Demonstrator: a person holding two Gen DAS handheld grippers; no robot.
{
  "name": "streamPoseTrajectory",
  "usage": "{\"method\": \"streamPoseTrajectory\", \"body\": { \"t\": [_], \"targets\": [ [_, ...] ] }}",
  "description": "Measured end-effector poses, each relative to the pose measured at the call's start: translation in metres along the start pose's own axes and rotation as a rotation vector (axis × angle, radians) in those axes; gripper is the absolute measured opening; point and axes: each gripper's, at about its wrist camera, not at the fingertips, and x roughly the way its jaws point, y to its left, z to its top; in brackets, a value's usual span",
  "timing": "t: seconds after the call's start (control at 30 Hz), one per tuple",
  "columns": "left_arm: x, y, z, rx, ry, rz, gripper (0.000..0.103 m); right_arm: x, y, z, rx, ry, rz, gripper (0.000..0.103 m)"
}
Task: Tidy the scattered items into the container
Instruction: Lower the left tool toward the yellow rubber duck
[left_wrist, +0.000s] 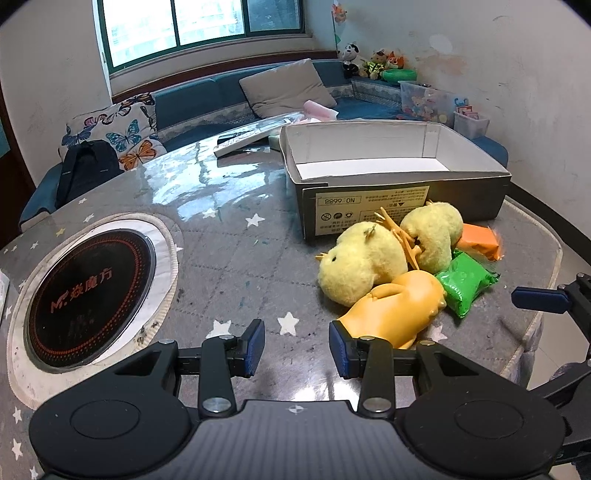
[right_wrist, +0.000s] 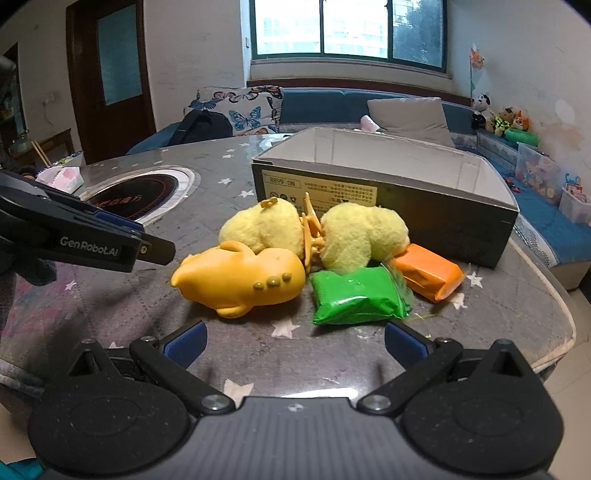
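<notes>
An open, empty cardboard box (left_wrist: 402, 201) (right_wrist: 406, 206) stands on the table. In front of it lie two yellow plush chicks (left_wrist: 360, 264) (right_wrist: 364, 236), an orange rubber toy (left_wrist: 395, 308) (right_wrist: 240, 278), a green packet (left_wrist: 465, 282) (right_wrist: 356, 295) and an orange packet (left_wrist: 480, 240) (right_wrist: 428, 271). My left gripper (left_wrist: 297, 347) is open and empty, just left of the orange toy. My right gripper (right_wrist: 293, 345) is open and empty, just short of the green packet. The left gripper also shows in the right wrist view (right_wrist: 122, 240).
A round black induction hob (left_wrist: 90, 297) is set into the table (left_wrist: 236, 258) at the left. A flat white package (left_wrist: 251, 136) lies behind the box. A blue sofa (left_wrist: 207, 99) with cushions runs behind the table. The table edge is near at the right.
</notes>
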Motion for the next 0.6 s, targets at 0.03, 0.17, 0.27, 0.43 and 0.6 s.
{"method": "streamPoseTrajectory", "body": {
  "t": [0.03, 0.17, 0.27, 0.43, 0.6],
  "targets": [
    [-0.0004, -0.0002, 0.0003, 0.001, -0.001, -0.003, 0.041, 0.0000, 0.0004, 0.0002, -0.001, -0.002, 0.003, 0.103],
    [0.0000, -0.0018, 0.0015, 0.009, -0.002, -0.016, 0.041, 0.0011, 0.0025, 0.0009, -0.011, -0.005, 0.017, 0.103],
    [0.0013, -0.0023, 0.0021, 0.017, 0.002, -0.020, 0.041, 0.0023, 0.0044, 0.0014, -0.023, -0.007, 0.023, 0.103],
    [0.0020, -0.0011, 0.0031, 0.017, 0.004, -0.030, 0.041, 0.0023, 0.0057, 0.0041, -0.037, -0.018, 0.030, 0.103],
    [0.0025, 0.0000, 0.0043, 0.028, 0.009, -0.046, 0.041, 0.0037, 0.0090, 0.0066, -0.050, -0.022, 0.049, 0.103]
  ]
}}
